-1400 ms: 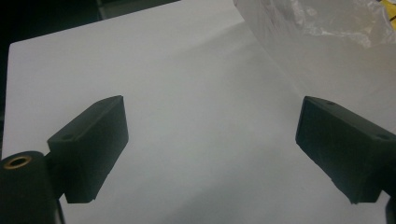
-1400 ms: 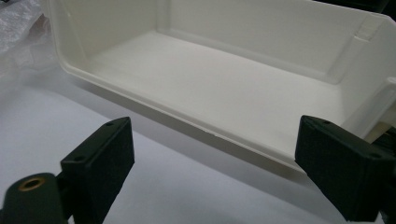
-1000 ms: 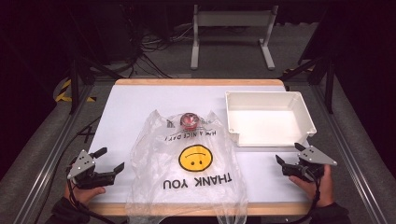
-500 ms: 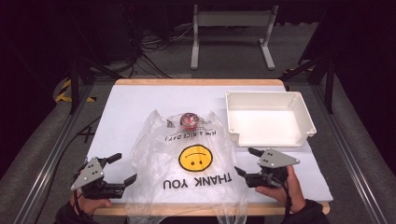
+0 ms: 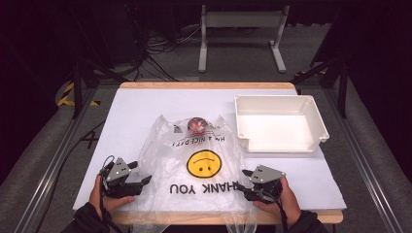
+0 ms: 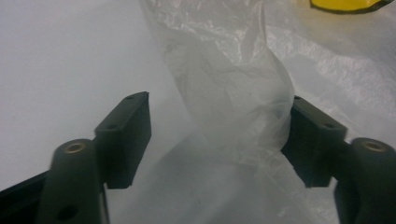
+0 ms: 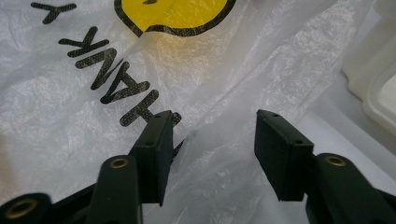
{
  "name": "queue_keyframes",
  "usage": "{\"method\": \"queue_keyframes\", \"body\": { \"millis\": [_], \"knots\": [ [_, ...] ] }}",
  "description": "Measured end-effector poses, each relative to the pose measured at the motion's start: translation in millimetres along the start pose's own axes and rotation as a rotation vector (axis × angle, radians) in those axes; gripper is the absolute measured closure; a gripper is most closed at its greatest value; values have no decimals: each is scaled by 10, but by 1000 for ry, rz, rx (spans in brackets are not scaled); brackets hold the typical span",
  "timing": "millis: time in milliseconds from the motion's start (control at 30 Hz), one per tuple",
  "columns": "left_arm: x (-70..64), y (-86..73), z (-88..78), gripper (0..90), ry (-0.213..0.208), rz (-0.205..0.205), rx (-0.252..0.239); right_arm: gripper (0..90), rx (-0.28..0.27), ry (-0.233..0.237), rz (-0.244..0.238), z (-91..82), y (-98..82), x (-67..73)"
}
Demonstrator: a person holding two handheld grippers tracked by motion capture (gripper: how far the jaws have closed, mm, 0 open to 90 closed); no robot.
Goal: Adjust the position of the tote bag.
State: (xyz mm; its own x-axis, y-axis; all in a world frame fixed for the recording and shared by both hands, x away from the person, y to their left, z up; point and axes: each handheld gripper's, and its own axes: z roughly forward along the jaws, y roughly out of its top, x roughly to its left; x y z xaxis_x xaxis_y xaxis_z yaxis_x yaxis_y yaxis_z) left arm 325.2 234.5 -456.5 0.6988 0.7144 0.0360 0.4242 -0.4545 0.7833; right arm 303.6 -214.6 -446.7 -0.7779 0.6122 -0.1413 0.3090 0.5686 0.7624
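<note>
Left tool (image 5: 138,180) & right tool (image 5: 243,183), both jaws apart, straddle plastic bag (image 5: 199,167) edges; bag's long axis runs away from person, lettering upside-down.

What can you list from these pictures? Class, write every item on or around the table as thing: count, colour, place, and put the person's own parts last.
plastic bag: one, clear with a yellow smiley and black THANK YOU print, flat on the near middle of the table
round object: one, red, at the bag's far end, apparently inside it
tray: one, white, empty, far right of the table
table: one, white top with wooden edge, centre
metal stand: one, pale grey, on the floor beyond the table
cables: several, dark, on the floor at the far left
left gripper: one, black, open, at the bag's near left edge
right gripper: one, black, open, at the bag's near right edge
hands: two, holding the grippers
</note>
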Motion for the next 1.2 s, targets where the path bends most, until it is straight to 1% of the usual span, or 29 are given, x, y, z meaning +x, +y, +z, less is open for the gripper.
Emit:
{"method": "queue_keyframes", "body": {
  "millis": [33, 67, 133, 167, 233, 300, 333, 433, 500, 533, 600, 667, 733, 833, 867, 933, 1033, 1200],
  "knots": [
    [9, 2, 1, 391, -6, 4, 4, 557, 2, 1, -1, 12, -6, -2],
    [1, 4, -5, 414, 1, 6, 1, 588, 2, -5, -1, 20, -10, -3],
    [0, 0, -21, 530, -6, 27, 6, 675, -5, -8, 0, 31, -12, -5],
    [-4, -8, -31, 567, -4, 29, 9, 708, -2, -12, -6, 32, -10, -4],
    [1, -16, -54, 677, 1, 51, 11, 762, -4, -13, -9, 34, -9, -2],
    [0, -22, -70, 750, 4, 48, 10, 779, -8, -13, -13, 29, -10, 1],
    [7, -36, -103, 799, 7, 57, 3, 825, -19, -2, -19, 11, -3, 7],
    [14, -61, -145, 865, -2, 59, -4, 842, -35, 4, -31, -3, 9, 24],
    [16, -76, -168, 886, -10, 59, -7, 856, -38, 12, -43, -3, 17, 41],
    [17, -77, -179, 889, -6, 64, -4, 860, -40, 13, -46, -2, 21, 48],
    [14, -84, -193, 891, 1, 61, -5, 859, -44, 21, -50, 3, 30, 54],
    [19, -113, -244, 892, 5, 63, -6, 860, -50, 26, -52, 7, 43, 54],
    [24, -138, -279, 893, 11, 53, -11, 859, -53, 37, -54, 22, 56, 55],
    [32, -164, -320, 893, 22, 50, -15, 858, -55, 43, -63, 45, 74, 60],
    [30, -186, -346, 893, 27, 42, -15, 857, -55, 47, -65, 60, 89, 63],
    [30, -219, -386, 893, 41, 43, -13, 854, -54, 53, -71, 95, 118, 56],
    [38, -269, -451, 893, 55, 34, -13, 857, -57, 65, -79, 138, 155, 47],
    [54, -348, -550, 893, 80, 10, -20, 863, -67, 83, -102, 196, 224, 43]
  ]
}}
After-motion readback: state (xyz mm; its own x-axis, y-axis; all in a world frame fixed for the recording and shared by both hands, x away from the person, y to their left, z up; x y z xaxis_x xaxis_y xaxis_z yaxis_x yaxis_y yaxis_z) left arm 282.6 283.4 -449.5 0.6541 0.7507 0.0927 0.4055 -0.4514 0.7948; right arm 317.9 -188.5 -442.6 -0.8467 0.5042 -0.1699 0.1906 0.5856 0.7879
